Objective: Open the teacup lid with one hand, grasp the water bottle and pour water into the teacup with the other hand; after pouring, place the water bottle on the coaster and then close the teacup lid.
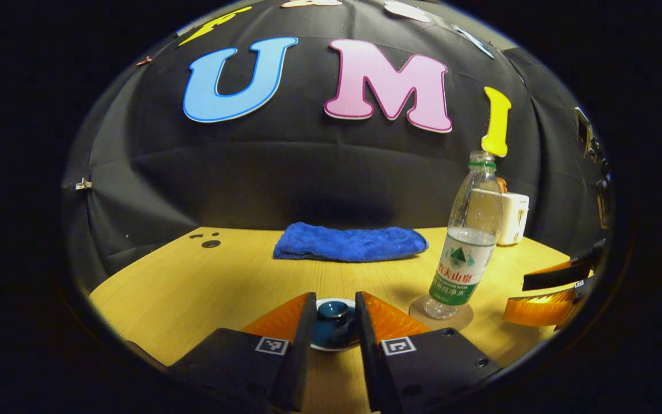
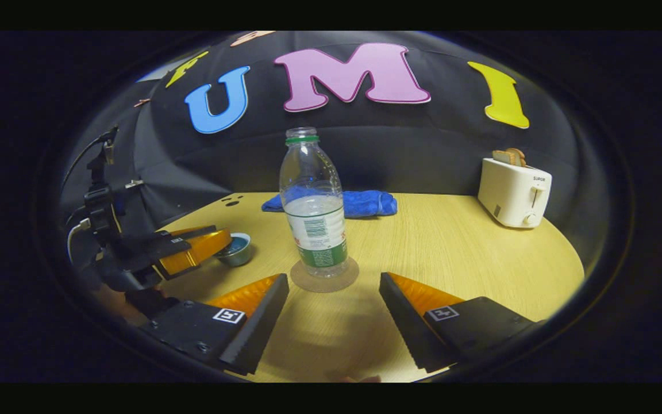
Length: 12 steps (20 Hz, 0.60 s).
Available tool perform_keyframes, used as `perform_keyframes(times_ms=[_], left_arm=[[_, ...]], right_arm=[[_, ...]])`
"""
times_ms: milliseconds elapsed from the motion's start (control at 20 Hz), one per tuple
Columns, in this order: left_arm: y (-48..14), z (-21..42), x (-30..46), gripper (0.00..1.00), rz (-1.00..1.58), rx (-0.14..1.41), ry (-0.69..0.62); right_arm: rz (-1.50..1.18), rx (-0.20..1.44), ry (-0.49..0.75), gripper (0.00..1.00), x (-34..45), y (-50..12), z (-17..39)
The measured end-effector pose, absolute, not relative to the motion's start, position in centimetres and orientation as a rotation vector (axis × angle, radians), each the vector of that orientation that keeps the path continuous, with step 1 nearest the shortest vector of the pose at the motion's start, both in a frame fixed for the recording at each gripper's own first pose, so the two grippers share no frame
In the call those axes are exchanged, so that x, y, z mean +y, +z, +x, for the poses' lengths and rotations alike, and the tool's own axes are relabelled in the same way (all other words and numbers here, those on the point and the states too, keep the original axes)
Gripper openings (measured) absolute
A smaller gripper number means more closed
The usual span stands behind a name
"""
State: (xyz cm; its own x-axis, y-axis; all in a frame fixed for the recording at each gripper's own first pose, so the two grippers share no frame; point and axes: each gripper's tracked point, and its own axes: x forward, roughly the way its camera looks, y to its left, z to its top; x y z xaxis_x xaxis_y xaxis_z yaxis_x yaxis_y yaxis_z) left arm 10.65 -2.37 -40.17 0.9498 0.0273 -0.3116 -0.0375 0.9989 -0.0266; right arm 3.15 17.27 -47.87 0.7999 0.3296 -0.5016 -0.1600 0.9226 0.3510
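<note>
On the round coaster (image 2: 324, 280) the water bottle (image 2: 314, 207) is standing straight up, with no cap and water filling about half of it. Left of the bottle, the left gripper (image 1: 334, 322) is pinching the knob of the teacup lid (image 1: 333, 312) between its fingers; the teacup (image 2: 237, 249) is sitting on the counter (image 2: 451, 253). In front of the bottle, the right gripper (image 2: 334, 305) is holding its fingers spread wide, touching nothing.

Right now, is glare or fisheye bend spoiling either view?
Left gripper view: the clear plastic water bottle leans from fisheye bend, the blue teacup lid sits dim between the left claw fingers. Right gripper view: sharp bottle, faint glints, soft shadow under it.
</note>
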Motion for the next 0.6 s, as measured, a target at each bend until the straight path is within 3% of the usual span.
perform_keyframes(times_ms=[50,100,600], left_arm=[[-39.1,10.6,-2.2,0.43,-0.026,0.292,0.035],[-37.3,10.3,-2.0,0.53,-0.007,0.27,0.038],[-18.8,3.3,-1.1,0.54,-0.057,0.323,0.016]], right_arm=[[0.301,0.584,0.262,0.98,17.0,-47.2,3.1],[0.305,0.57,0.252,0.98,16.7,-45.9,3.0],[0.219,0.36,0.201,0.98,11.4,-24.3,4.0]])
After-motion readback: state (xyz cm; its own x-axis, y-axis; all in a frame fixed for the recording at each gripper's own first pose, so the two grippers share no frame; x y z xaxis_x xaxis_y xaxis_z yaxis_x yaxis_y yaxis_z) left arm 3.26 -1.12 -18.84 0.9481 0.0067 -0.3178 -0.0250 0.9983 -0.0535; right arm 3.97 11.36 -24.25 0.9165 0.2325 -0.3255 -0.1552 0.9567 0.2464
